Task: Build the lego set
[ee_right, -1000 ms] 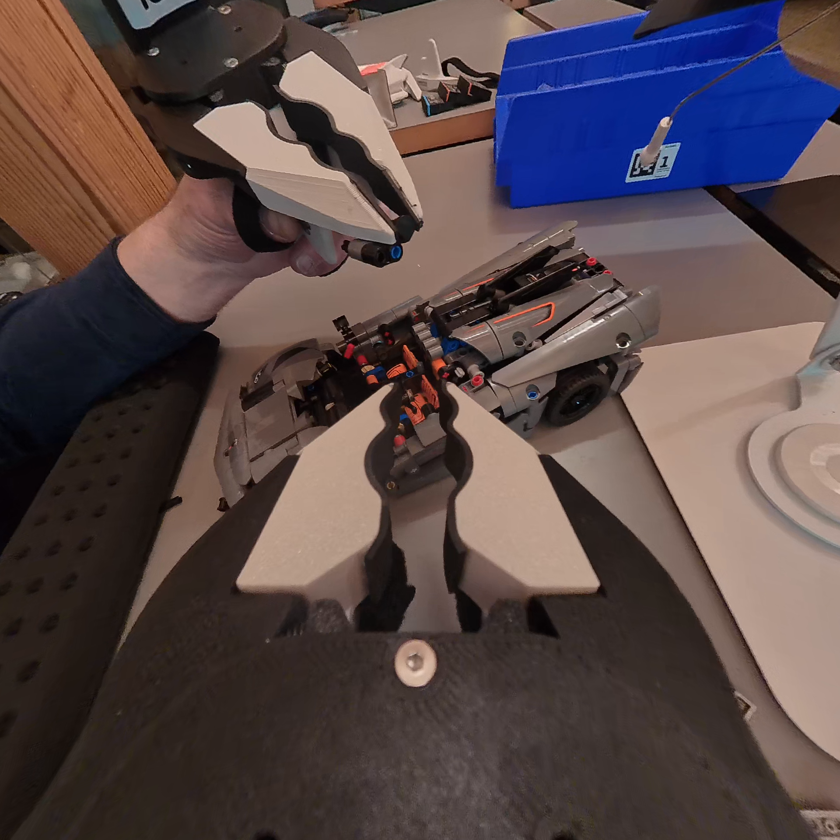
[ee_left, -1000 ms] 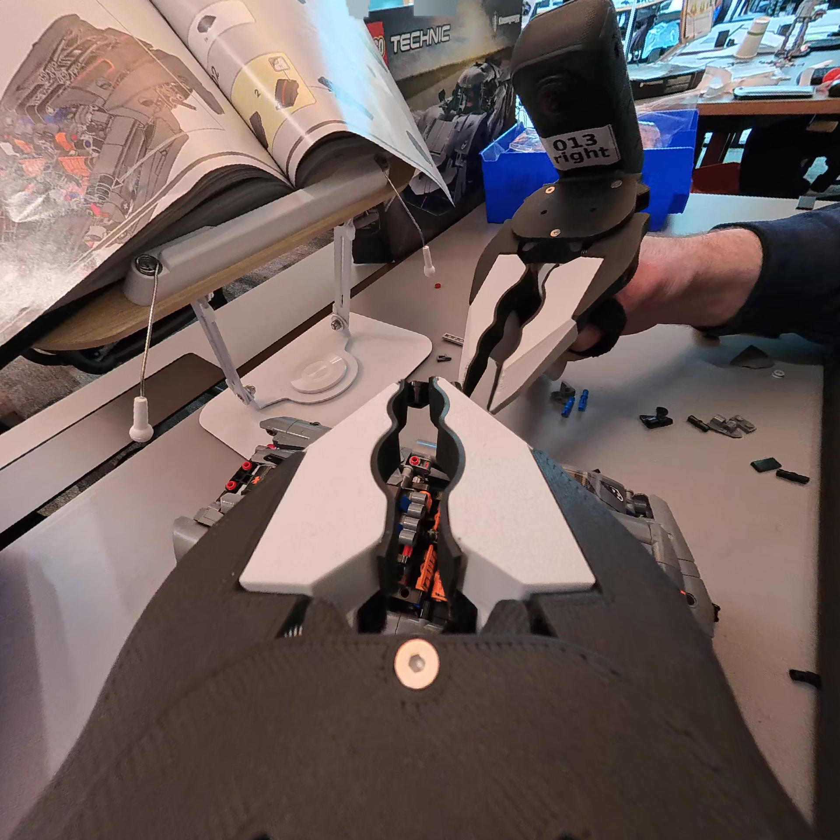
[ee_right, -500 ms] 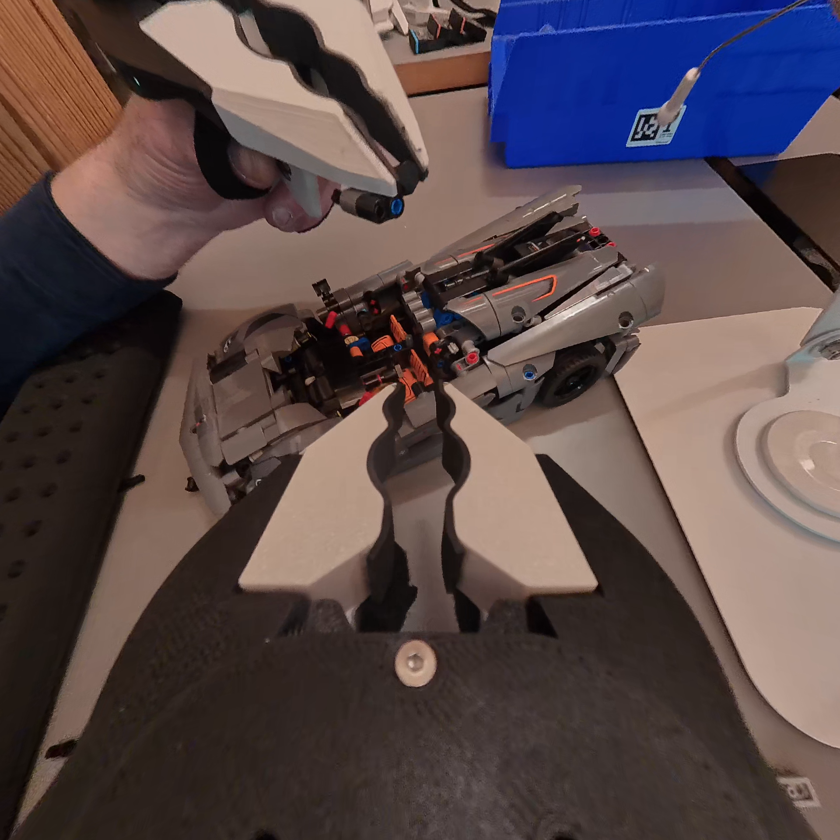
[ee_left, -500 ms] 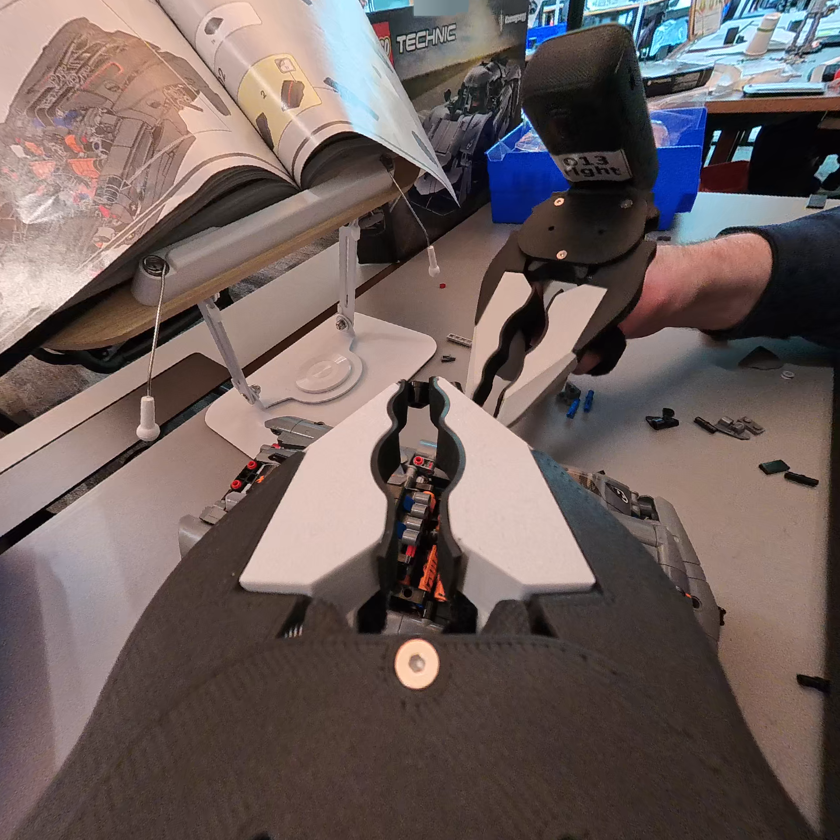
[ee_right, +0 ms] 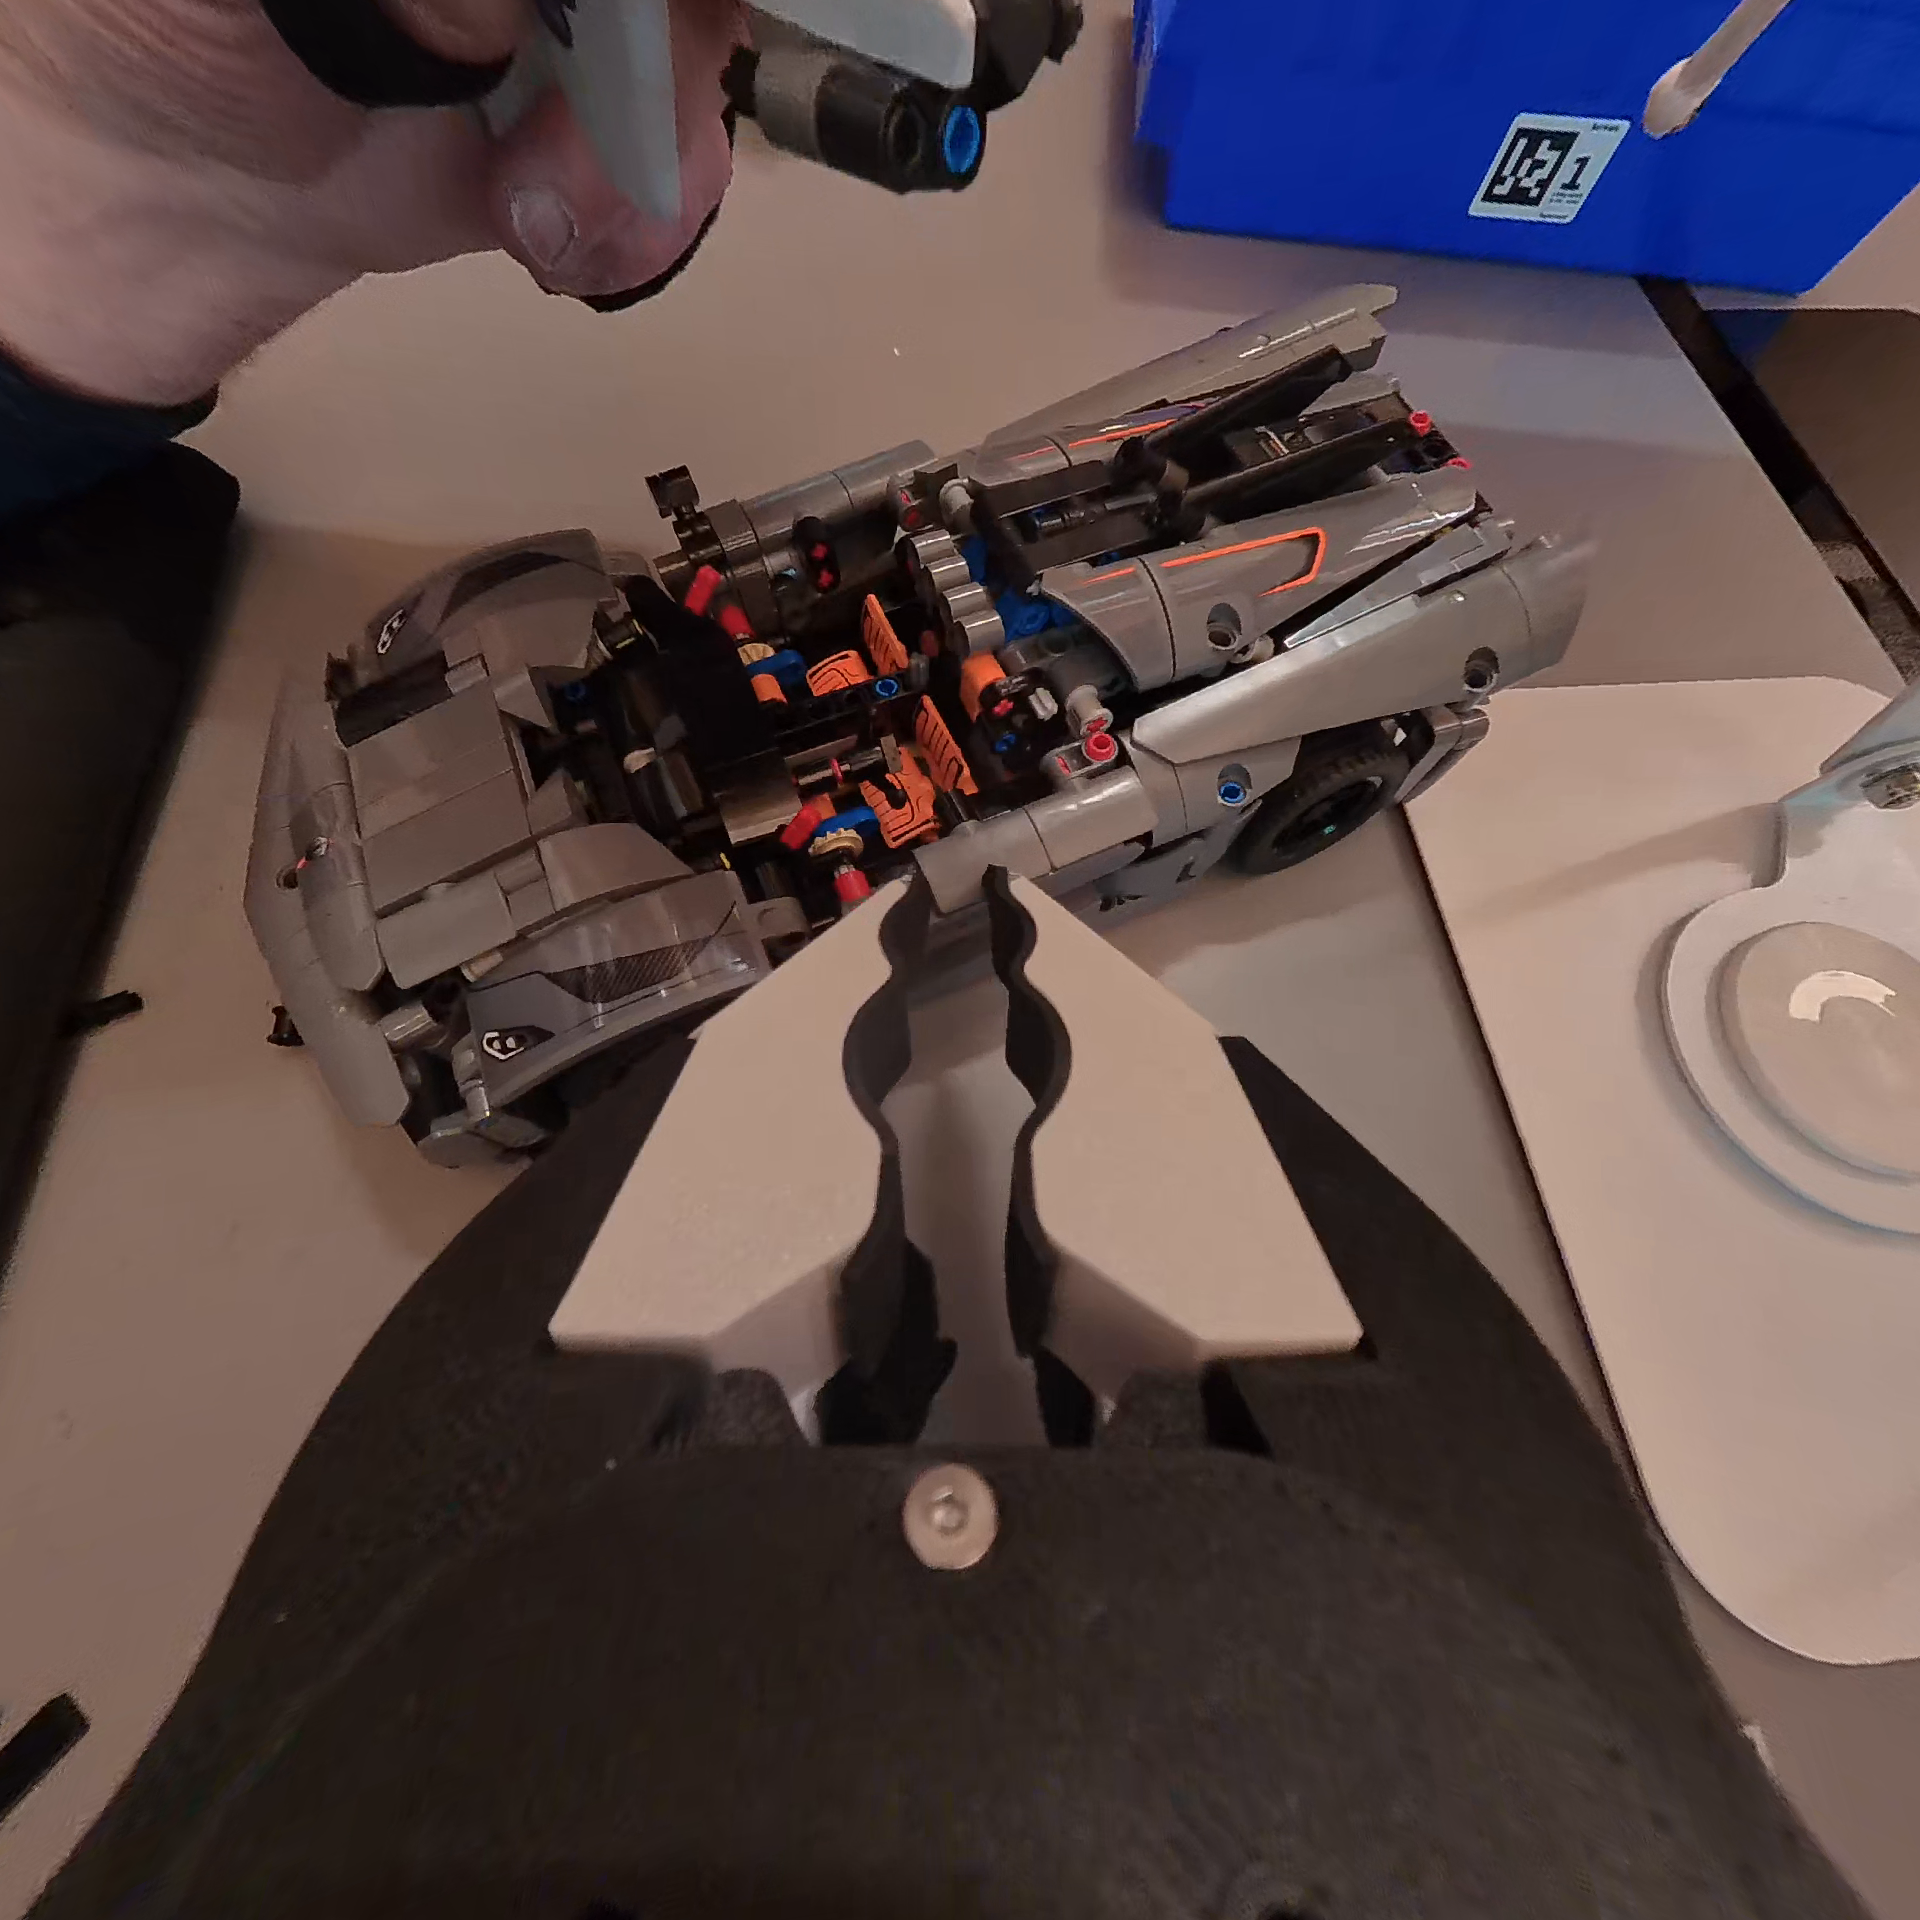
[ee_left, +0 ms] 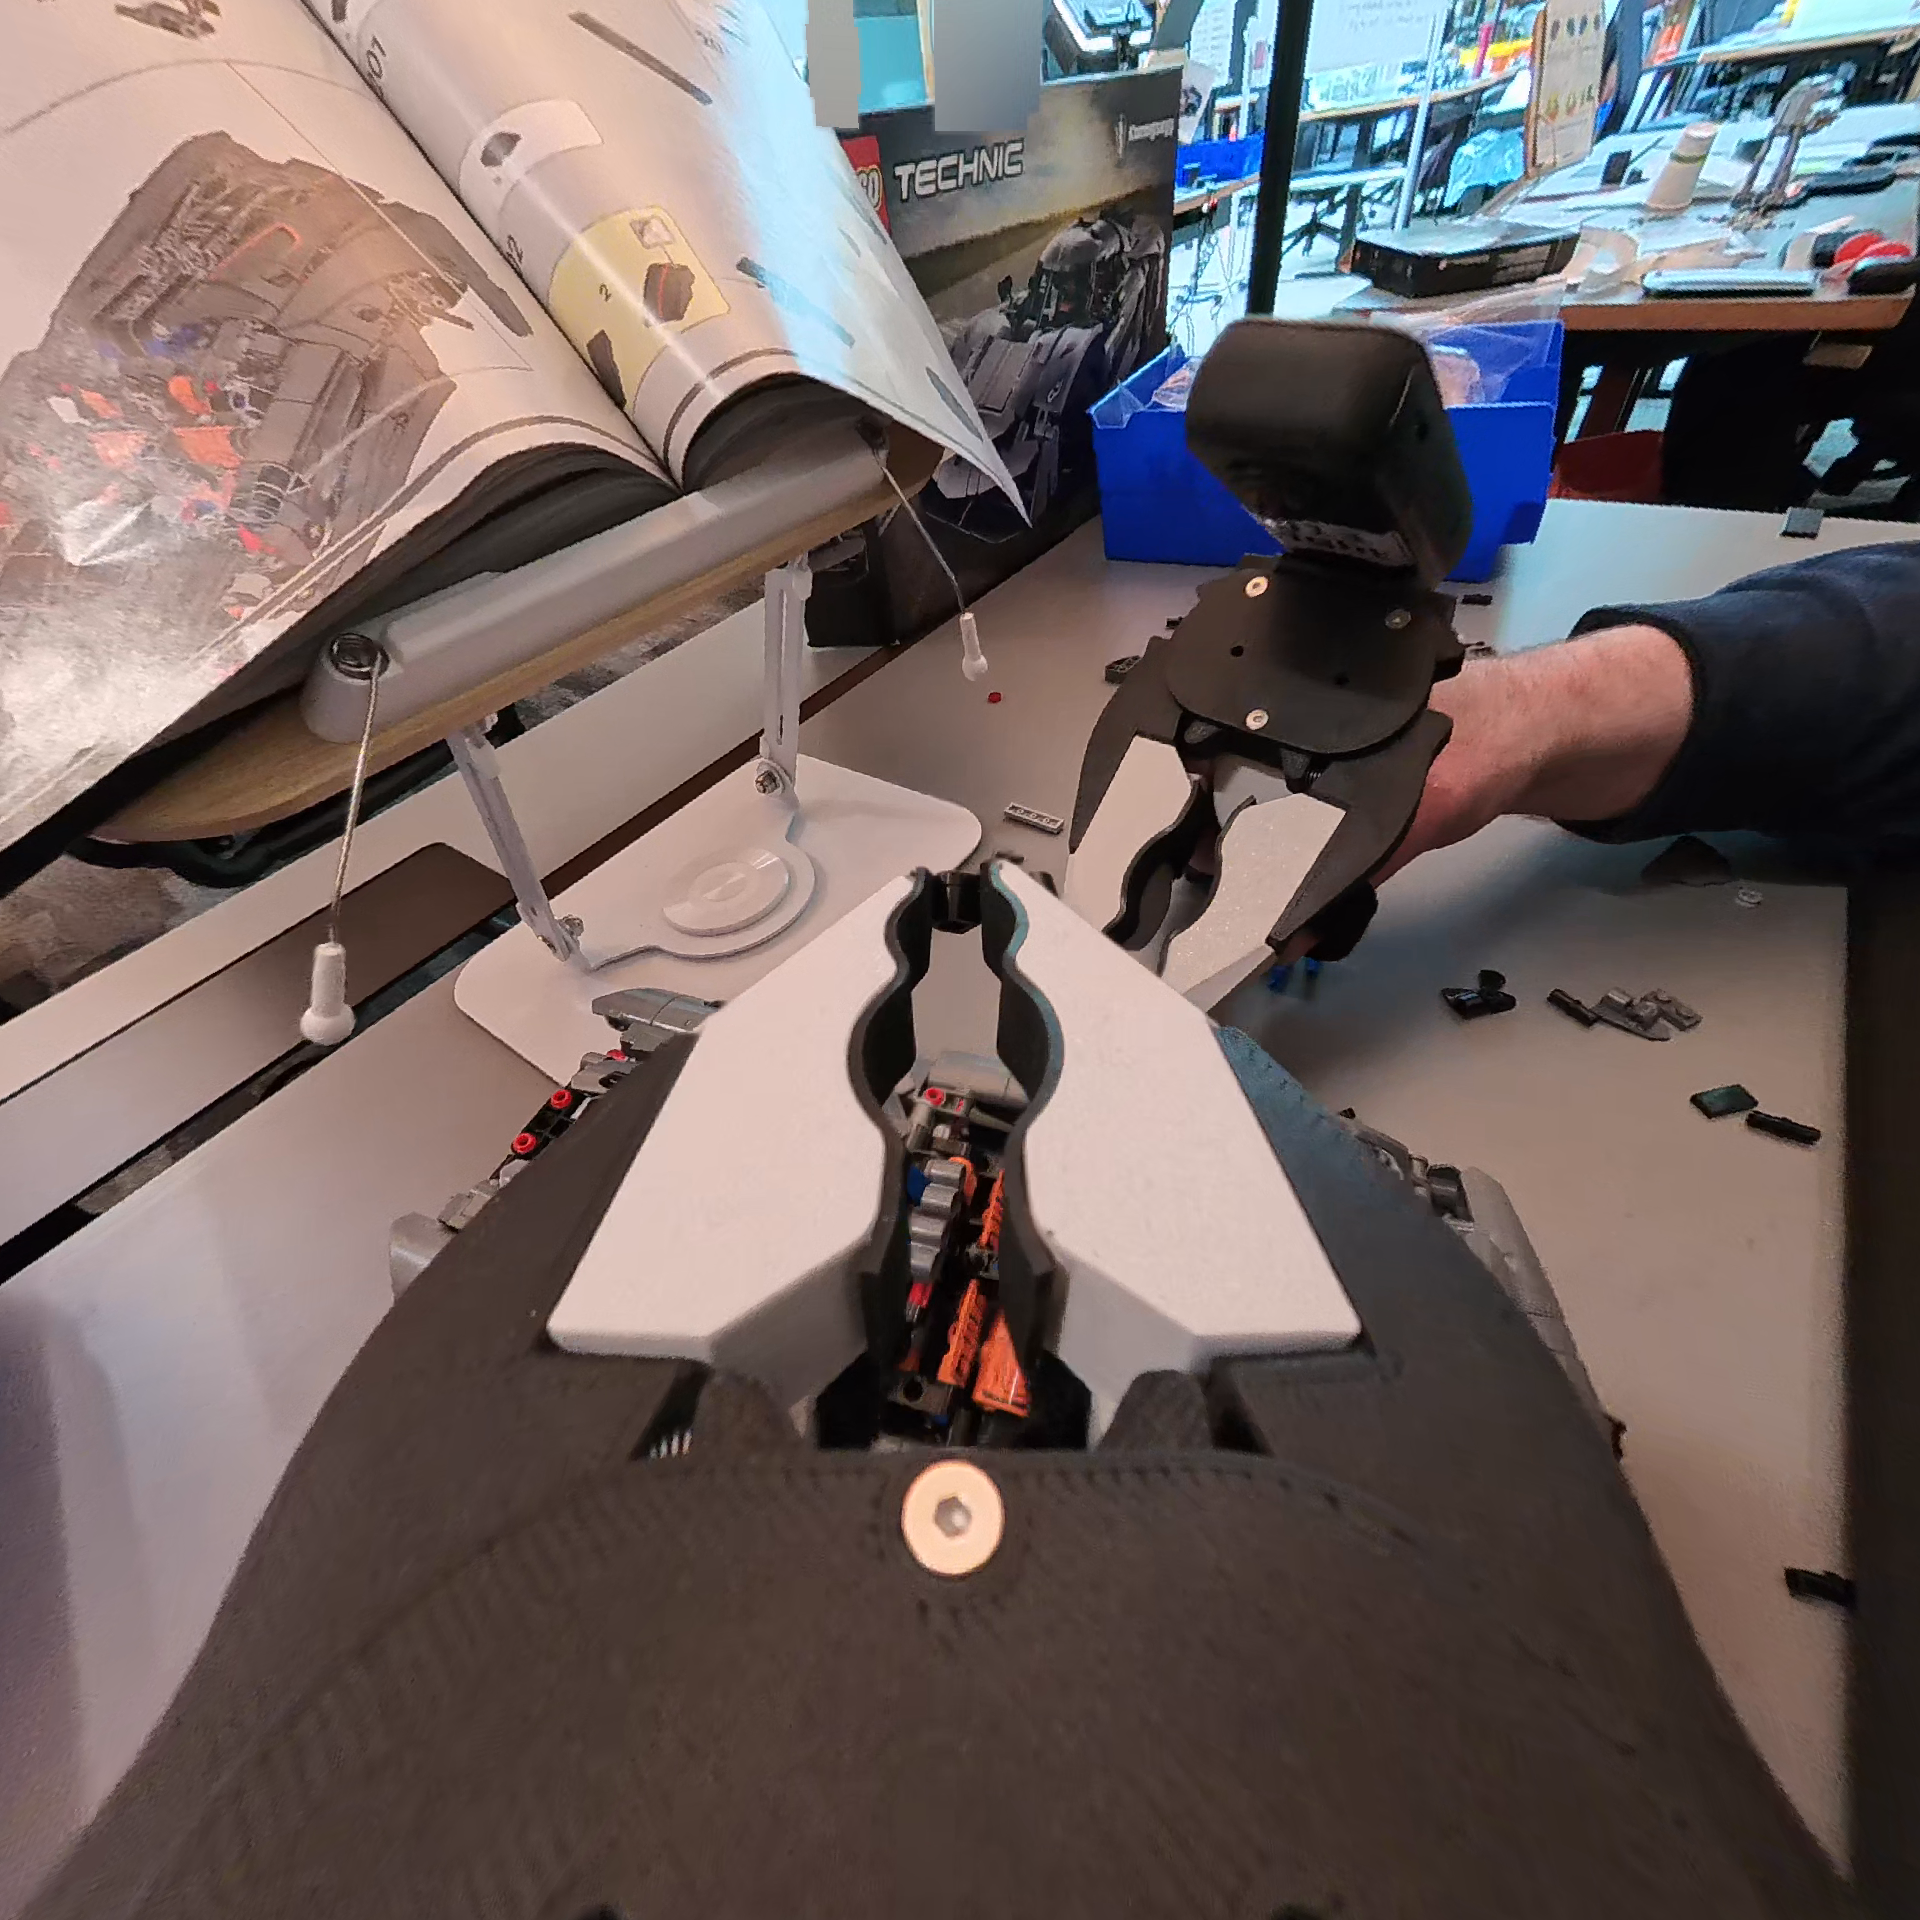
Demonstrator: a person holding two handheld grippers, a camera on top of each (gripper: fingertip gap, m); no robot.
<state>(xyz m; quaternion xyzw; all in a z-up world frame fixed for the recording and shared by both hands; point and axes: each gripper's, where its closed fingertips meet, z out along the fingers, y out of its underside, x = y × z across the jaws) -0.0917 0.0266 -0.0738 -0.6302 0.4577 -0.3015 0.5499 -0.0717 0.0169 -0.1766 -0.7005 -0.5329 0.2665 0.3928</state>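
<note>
— On the table (ee_right: 1299, 1039), where's the grey Lego car (ee_right: 831, 727)?
— Flat, just past the right gripper (ee_right: 951, 883), whose fingers stand slightly parted, empty.
— And the left gripper (ee_left: 954, 888)?
— Raised over the car, clamped on a small black piece with a blue pin (ee_right: 914, 125)

The grey car (ee_right: 883, 717) rests on its wheels on the table (ee_right: 436, 416), roof open over black, orange, blue and red parts. A black piece (ee_right: 883, 130) with a blue pin hangs above it.
</note>
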